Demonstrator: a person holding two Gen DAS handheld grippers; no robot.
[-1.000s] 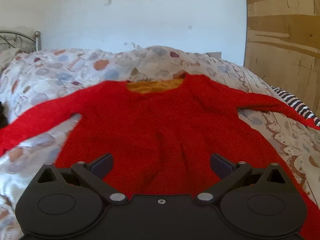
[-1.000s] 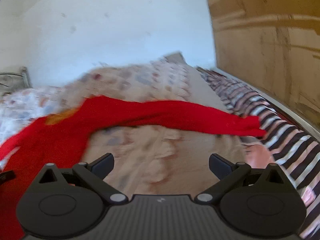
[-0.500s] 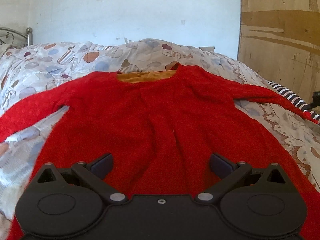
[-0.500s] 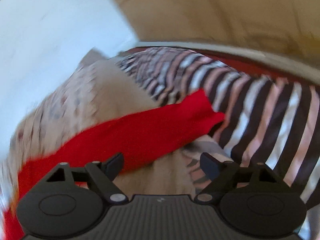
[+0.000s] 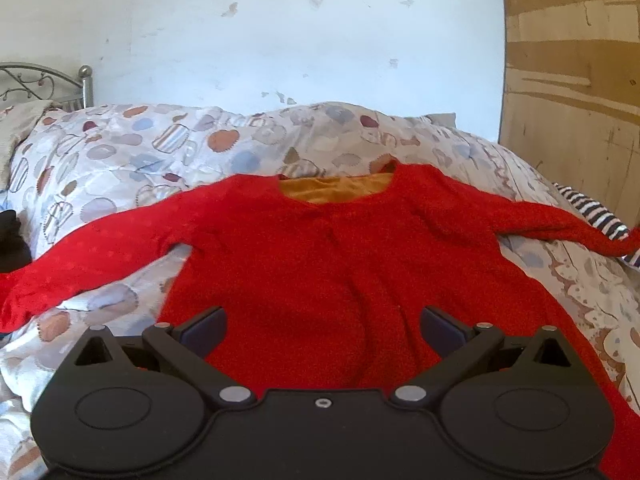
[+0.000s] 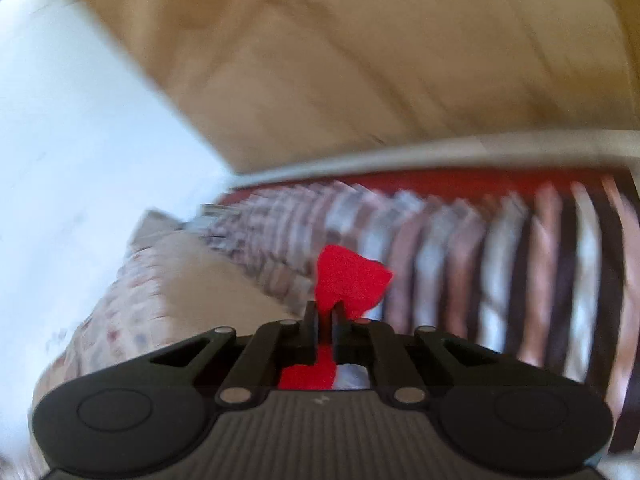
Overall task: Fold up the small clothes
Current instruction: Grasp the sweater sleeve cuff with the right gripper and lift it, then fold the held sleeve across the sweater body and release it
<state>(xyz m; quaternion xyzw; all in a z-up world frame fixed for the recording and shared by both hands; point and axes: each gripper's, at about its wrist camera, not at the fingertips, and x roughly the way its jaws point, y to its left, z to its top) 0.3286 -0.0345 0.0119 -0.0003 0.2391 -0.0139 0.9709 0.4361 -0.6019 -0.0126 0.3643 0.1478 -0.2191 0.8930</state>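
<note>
Left wrist view: a red sweater [image 5: 320,264] lies flat on the patterned duvet [image 5: 160,148], neckline toward 12 o'clock, hem toward 6, sleeves stretched out along the 9-to-3 line. The left gripper [image 5: 322,326] hangs over the hem with jaws spread wide, holding nothing. In the blurred right wrist view, the right gripper [image 6: 325,310] is clamped on the red sleeve cuff [image 6: 350,276], over striped fabric [image 6: 500,264].

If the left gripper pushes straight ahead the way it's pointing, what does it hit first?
Most likely the red sweater: the open left gripper points over its body toward the neckline. Past it lies the patterned duvet; depth is unclear.
</note>
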